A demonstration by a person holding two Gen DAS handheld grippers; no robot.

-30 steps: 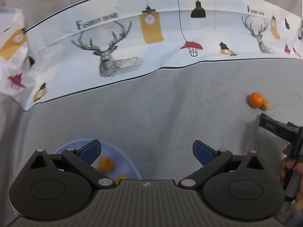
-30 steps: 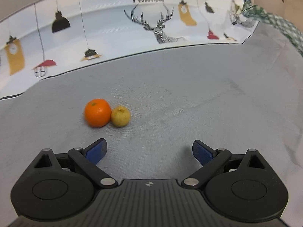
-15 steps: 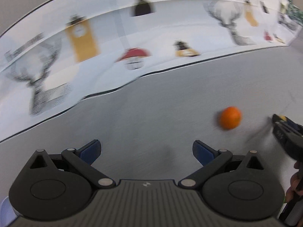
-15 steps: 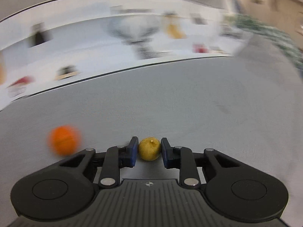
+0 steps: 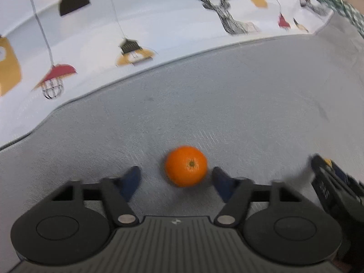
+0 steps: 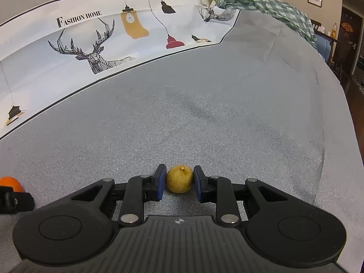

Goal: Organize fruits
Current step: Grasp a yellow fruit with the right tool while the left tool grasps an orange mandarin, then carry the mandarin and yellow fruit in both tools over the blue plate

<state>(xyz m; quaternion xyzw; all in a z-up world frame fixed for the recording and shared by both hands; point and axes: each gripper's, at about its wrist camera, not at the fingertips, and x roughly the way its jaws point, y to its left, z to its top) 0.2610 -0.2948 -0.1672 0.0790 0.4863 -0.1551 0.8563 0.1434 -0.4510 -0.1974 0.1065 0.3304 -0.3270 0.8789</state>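
Note:
An orange [image 5: 186, 166] lies on the grey cloth, between the blue pads of my left gripper [image 5: 175, 180]. The jaws are closing around it; the right pad is almost at its skin and a gap remains on the left side. My right gripper [image 6: 179, 182] is shut on a small yellow-green fruit [image 6: 179, 179], pads pressed against both its sides, low over the cloth. From the right wrist view the orange [image 6: 9, 183] shows at the far left edge, partly behind the left gripper's finger [image 6: 13, 201]. The right gripper's body [image 5: 329, 186] shows at the right edge of the left wrist view.
A white cloth printed with deer and lamps [image 6: 95, 52] rises along the back of the grey surface [image 6: 204, 113]. A green checked cloth [image 6: 273, 6] lies at the back right. The table drops off at the right, with a dark doorway [image 6: 345, 34] beyond.
The left gripper swung away from the blue bowl to the orange and its jaws narrowed around it. The right gripper closed on the yellow-green fruit and carried it away from the orange.

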